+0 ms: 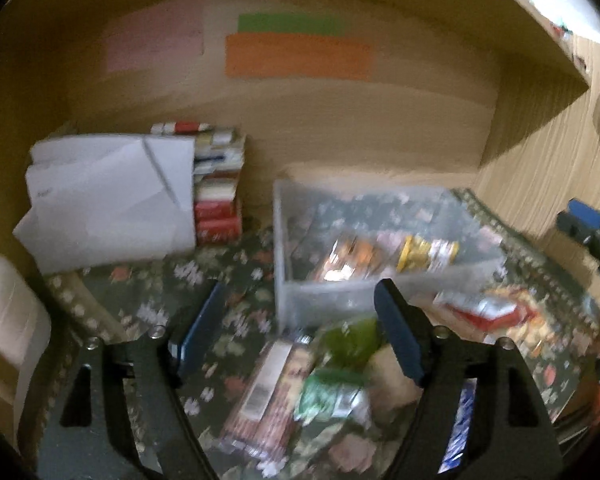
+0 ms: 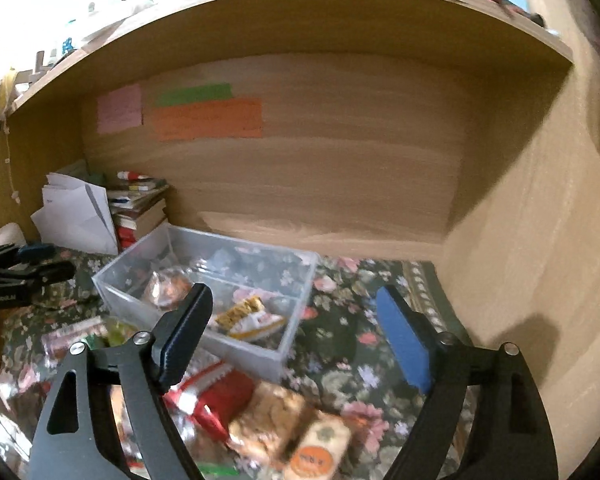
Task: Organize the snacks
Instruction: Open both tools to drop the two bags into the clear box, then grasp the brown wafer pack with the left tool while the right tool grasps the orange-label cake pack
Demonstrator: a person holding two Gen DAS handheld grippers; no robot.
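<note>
A clear plastic bin [image 1: 296, 240] [image 2: 300, 280] stands on a floral cloth inside a wooden shelf nook. It holds an orange snack pack [image 1: 348, 258] [image 2: 168, 286] and a yellow-white pack [image 1: 426, 254] [image 2: 252, 318]. Loose snacks lie in front of it: a brown bar pack [image 1: 268, 392], green packs [image 1: 336, 364], a red pack [image 1: 484, 312] [image 2: 216, 396] and a cookie pack [image 2: 276, 420]. My left gripper [image 1: 296, 332] is open and empty above the loose snacks. My right gripper [image 2: 296, 332] is open and empty above the red and cookie packs.
White papers [image 1: 108, 200] lean on a stack of books [image 1: 218, 184] at the back left. Pink, green and orange notes [image 1: 296, 56] stick to the back wall. A wooden side wall [image 2: 540, 240] closes the right. The left gripper shows in the right wrist view [image 2: 20, 272].
</note>
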